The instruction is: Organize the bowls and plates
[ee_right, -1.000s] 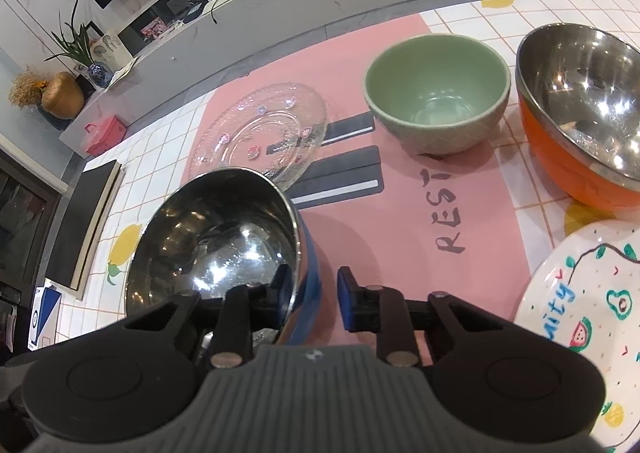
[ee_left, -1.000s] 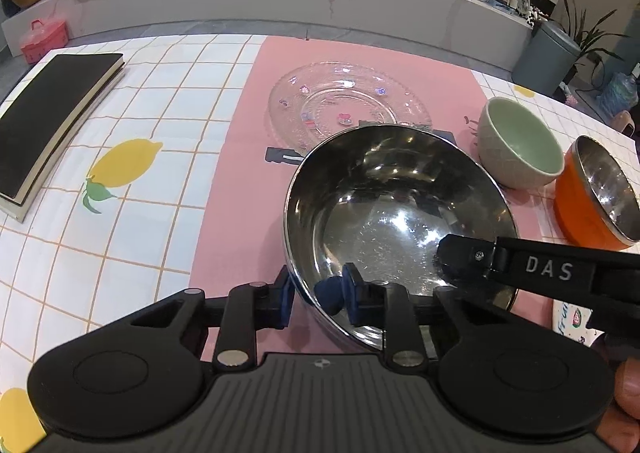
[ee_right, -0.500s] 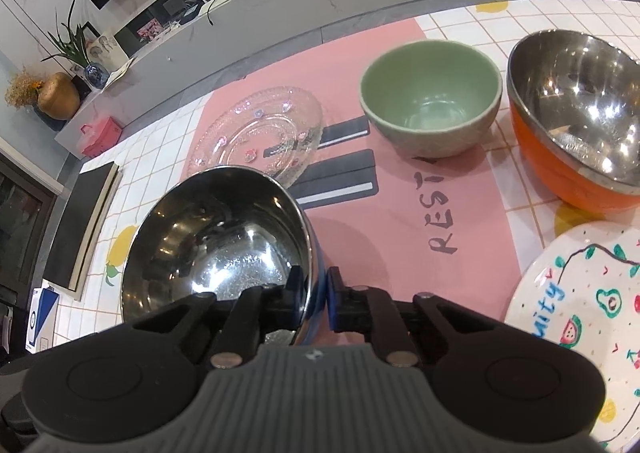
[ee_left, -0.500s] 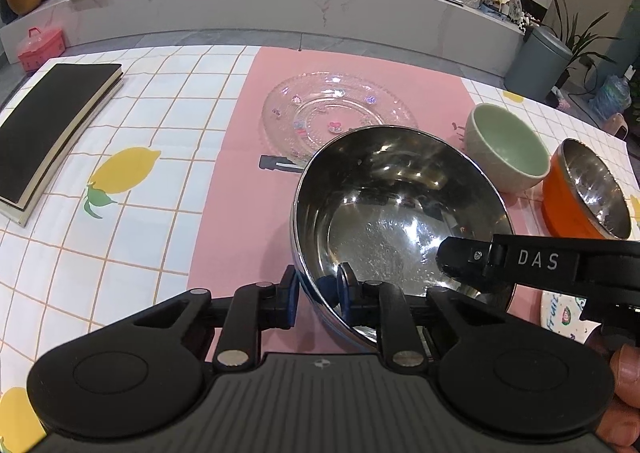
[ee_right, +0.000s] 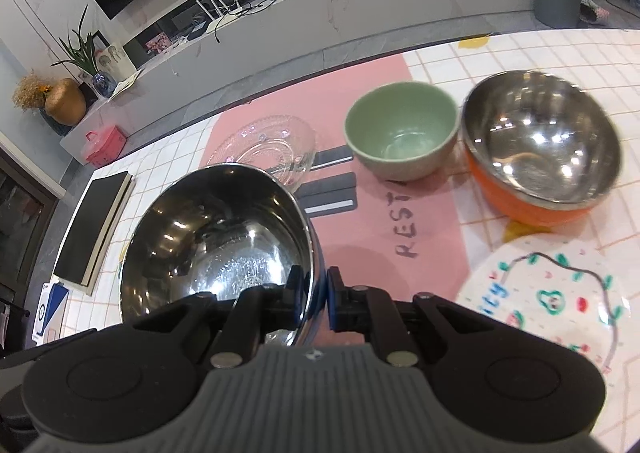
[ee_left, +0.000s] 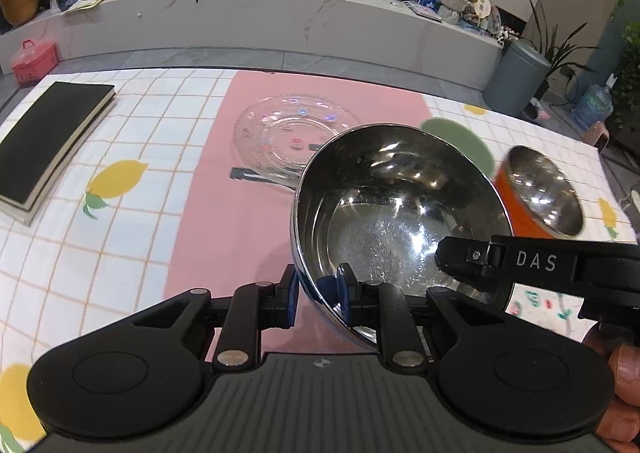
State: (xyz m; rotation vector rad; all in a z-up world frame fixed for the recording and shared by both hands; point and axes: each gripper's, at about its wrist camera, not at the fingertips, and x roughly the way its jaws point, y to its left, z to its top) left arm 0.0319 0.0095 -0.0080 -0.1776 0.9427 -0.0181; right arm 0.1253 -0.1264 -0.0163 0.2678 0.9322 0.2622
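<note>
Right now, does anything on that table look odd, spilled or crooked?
Only the blue steel bowl: it hangs tilted rather than sitting flat, its rim pinched by the left gripper and right gripper. No spill or damage shows.

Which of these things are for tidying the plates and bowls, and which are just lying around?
For the job:
- blue steel bowl, gripped at the rim by both grippers
- orange steel bowl
- green bowl
- glass plate
- painted plate

Just lying about:
- black book
- pink mat
- pink box on the floor
- grey bin
</note>
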